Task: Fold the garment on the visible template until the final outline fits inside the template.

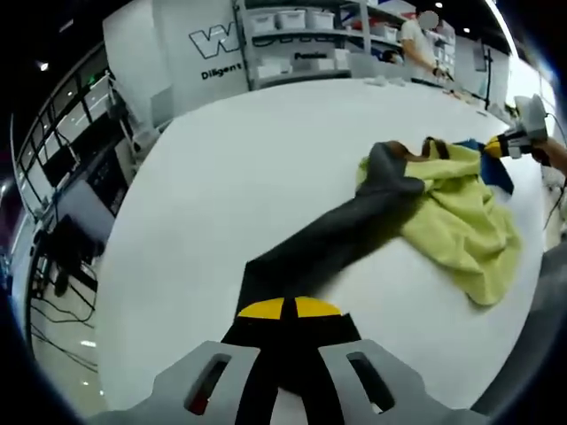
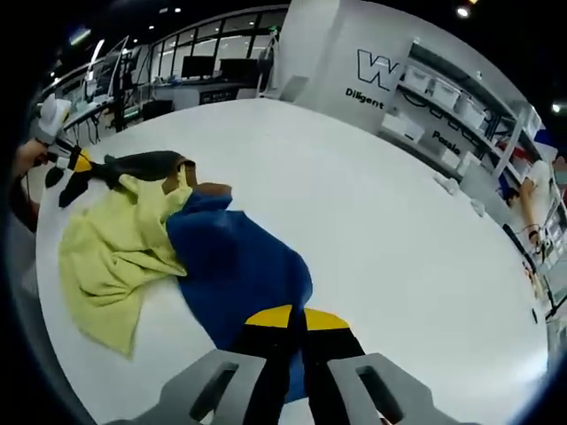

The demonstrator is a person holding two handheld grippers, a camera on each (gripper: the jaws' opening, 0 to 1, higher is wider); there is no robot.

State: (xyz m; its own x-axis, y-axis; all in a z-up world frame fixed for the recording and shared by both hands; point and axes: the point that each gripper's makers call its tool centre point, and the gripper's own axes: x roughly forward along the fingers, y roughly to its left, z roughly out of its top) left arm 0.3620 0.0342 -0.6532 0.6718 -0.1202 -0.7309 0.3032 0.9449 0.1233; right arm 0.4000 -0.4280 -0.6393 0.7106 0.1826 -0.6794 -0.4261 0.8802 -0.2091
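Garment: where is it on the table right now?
The garment lies bunched and stretched on the white table between both grippers: left gripper shut on its dark end, right gripper shut on its blue end.

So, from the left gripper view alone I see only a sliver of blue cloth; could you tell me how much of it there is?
Observer: The blue panel is broad, spreading from the yellow part to the right hand-held gripper.
Operator: Is that one holding it?
Observer: Yes, its jaws are closed on the blue edge.
Operator: Thanks. Is any template outline showing on your side?
Observer: None that I can make out; the table looks plain white there.
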